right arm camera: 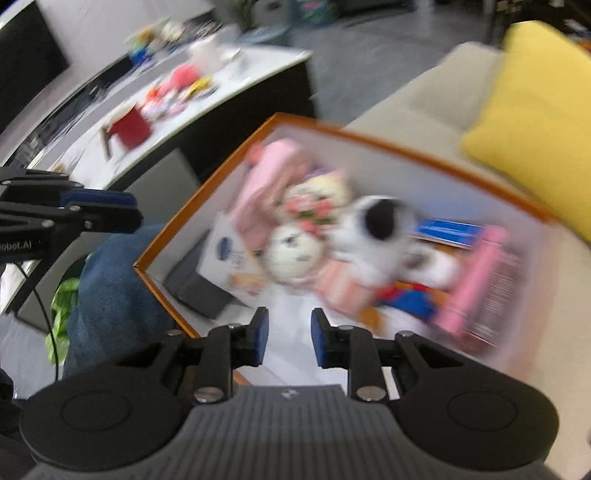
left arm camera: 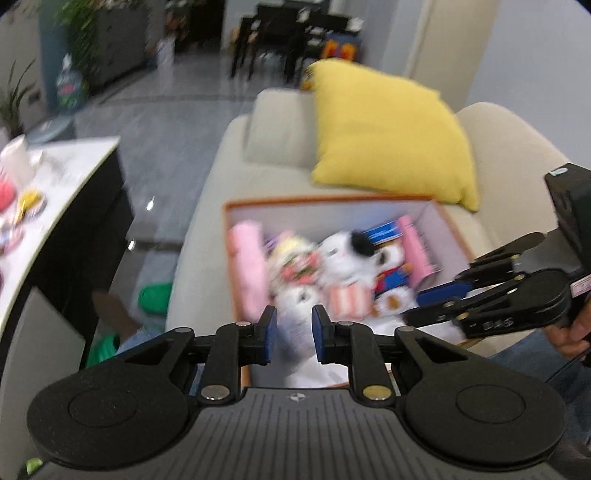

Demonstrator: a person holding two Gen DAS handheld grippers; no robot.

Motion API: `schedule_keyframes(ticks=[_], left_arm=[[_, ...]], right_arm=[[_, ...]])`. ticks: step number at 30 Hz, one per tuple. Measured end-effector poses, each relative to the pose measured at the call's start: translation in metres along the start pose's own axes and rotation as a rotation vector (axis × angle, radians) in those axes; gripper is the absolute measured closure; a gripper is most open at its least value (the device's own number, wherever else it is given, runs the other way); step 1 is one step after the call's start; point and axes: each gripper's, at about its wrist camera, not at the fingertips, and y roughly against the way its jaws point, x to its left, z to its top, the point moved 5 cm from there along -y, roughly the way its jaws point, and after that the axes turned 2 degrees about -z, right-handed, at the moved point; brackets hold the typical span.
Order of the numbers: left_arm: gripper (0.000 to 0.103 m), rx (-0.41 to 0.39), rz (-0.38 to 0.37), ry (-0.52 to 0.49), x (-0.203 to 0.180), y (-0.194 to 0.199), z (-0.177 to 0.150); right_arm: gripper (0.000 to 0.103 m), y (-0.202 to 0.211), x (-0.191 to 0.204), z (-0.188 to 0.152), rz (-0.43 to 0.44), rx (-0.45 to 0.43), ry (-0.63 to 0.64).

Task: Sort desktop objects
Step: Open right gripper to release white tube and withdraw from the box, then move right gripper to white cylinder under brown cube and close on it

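Grippers hovered over an orange-rimmed box [right arm camera: 207, 188] of plush toys [right arm camera: 373, 221] at twelve o'clock. Left gripper [left arm camera: 294, 334] and right gripper [right arm camera: 289, 336] jaws stood slightly apart, empty.

**A living room in a home**

A beige sofa [left arm camera: 229, 155] carries a yellow cushion [left arm camera: 388, 136]. Behind it stand dark dining chairs [left arm camera: 273, 40] and house plants [left arm camera: 77, 33] (blurred), and a white tabletop [right arm camera: 236, 85] stands nearby.
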Motion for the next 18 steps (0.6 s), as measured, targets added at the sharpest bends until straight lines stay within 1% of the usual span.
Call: schedule_keyframes(ticks=[2,5,6,8,12,13,16,18], left_arm=[[0.081,-0.018,-0.026,-0.041,-0.02,0.002,0.008],[0.081,-0.026,-0.073,-0.109,-0.055,0.0,0.015],[0.081,-0.023,-0.089,-0.131,-0.067,-0.003,0.018],[0.081,-0.017,-0.12,-0.168,-0.09,-0.008,0.02],[0.081,-0.004,-0.176,-0.225,-0.13,-0.023,0.022],[0.081,0.002,-0.186,-0.232,-0.139,-0.026,0.022],[0.081,0.015,-0.211,-0.248,-0.154,-0.033,0.021],[0.081,0.025,-0.222,-0.251,-0.162,-0.038,0.02]], right_arm=[[0.062,0.034,-0.023,-0.014,-0.069,-0.024,-0.031],[0.06,0.078,-0.068,-0.036,-0.195,-0.017,-0.092],[0.059,0.086,-0.083,-0.045,-0.24,0.003,-0.122],[0.059,0.101,-0.123,-0.062,-0.326,0.073,-0.198],[0.058,0.114,-0.201,-0.112,-0.481,0.221,-0.376],[0.058,0.115,-0.214,-0.124,-0.508,0.251,-0.413],[0.057,0.113,-0.242,-0.142,-0.561,0.316,-0.453],[0.054,0.106,-0.252,-0.146,-0.591,0.344,-0.47]])
